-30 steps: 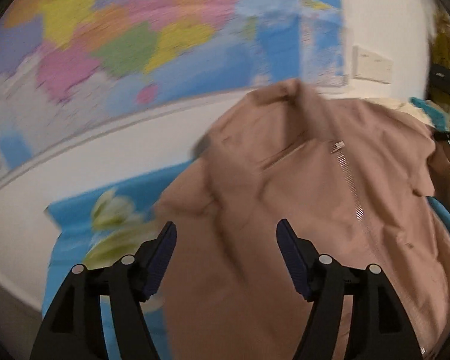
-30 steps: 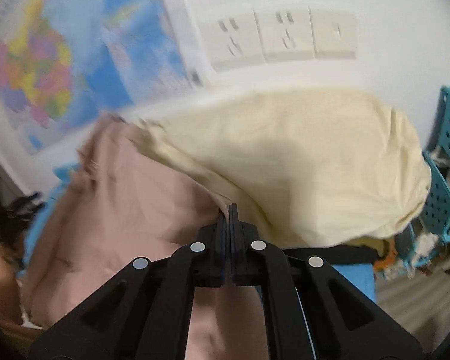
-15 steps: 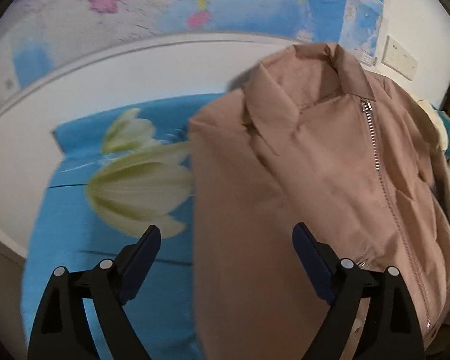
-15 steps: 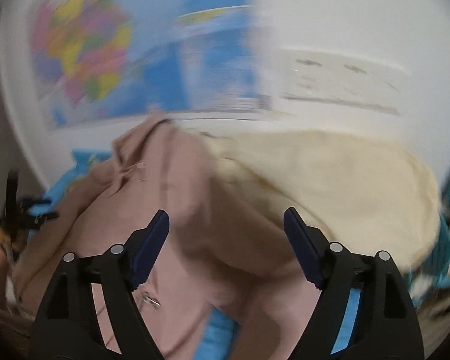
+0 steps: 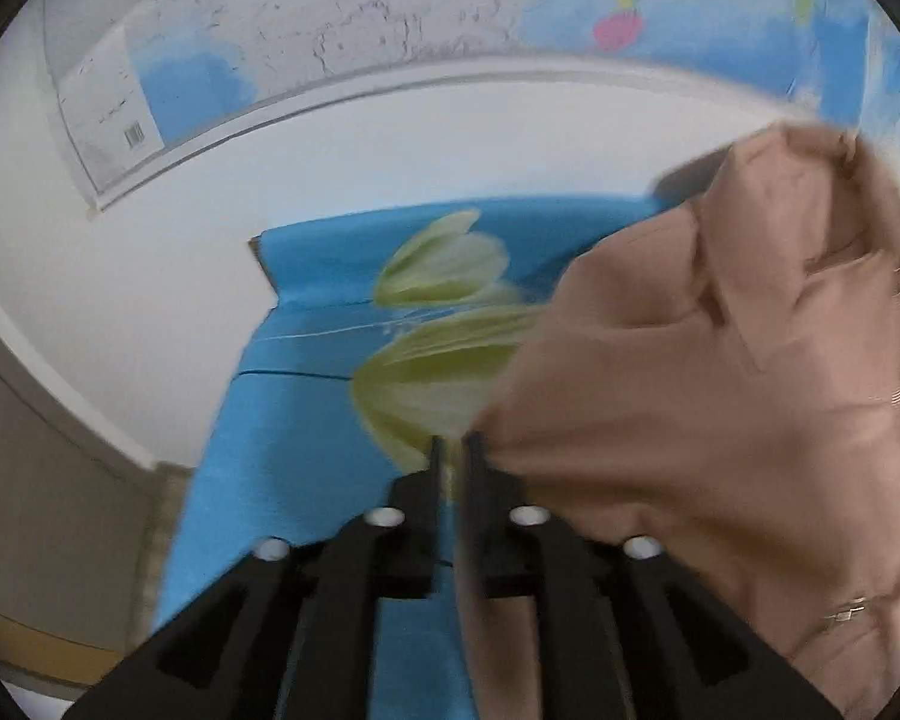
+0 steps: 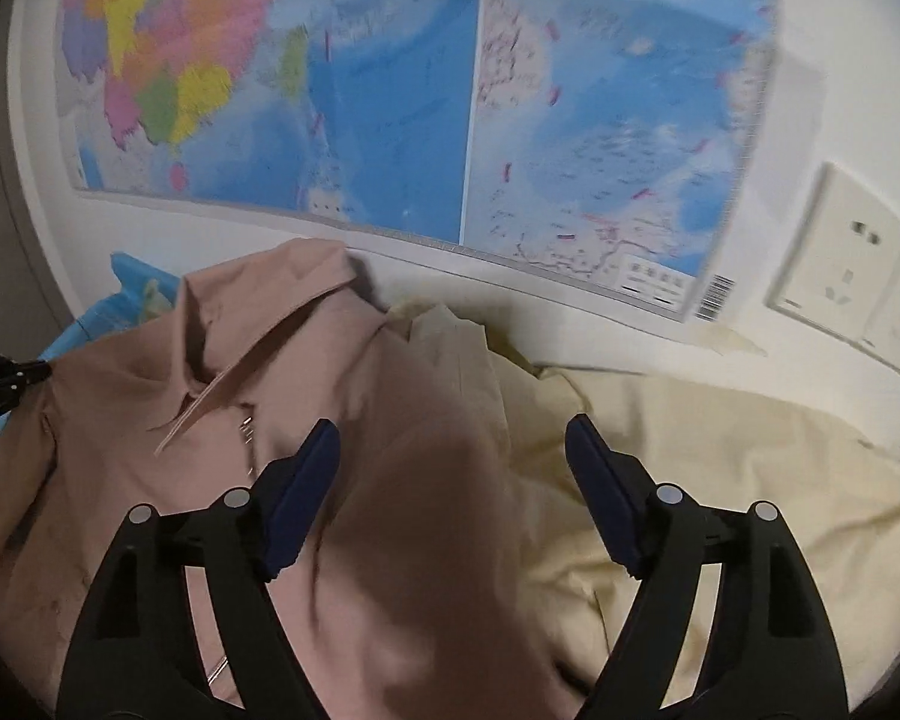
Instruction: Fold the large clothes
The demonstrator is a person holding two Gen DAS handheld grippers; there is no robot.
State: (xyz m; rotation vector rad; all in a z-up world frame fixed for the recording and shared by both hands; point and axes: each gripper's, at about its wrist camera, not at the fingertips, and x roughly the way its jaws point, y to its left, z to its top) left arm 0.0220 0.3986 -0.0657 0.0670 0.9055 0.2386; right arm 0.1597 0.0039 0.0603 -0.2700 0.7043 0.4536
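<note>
A large dusty-pink zip jacket (image 5: 720, 420) with a collar lies on a blue surface with a pale flower print (image 5: 306, 372). My left gripper (image 5: 453, 447) is shut on the jacket's left edge, with fabric bunched at the fingertips. In the right wrist view the same jacket (image 6: 222, 420) lies spread below my right gripper (image 6: 450, 456), which is open and empty above its right part. The left gripper (image 6: 6, 378) shows at that view's left edge.
A cream garment (image 6: 720, 480) is heaped to the right of the jacket, partly under it. A wall map (image 6: 420, 90) hangs on the white wall behind. Wall sockets (image 6: 852, 276) sit at the right.
My left gripper has closed from wide open onto the jacket's left edge. My right gripper went from shut to open and now sits over the jacket, which has shifted.
</note>
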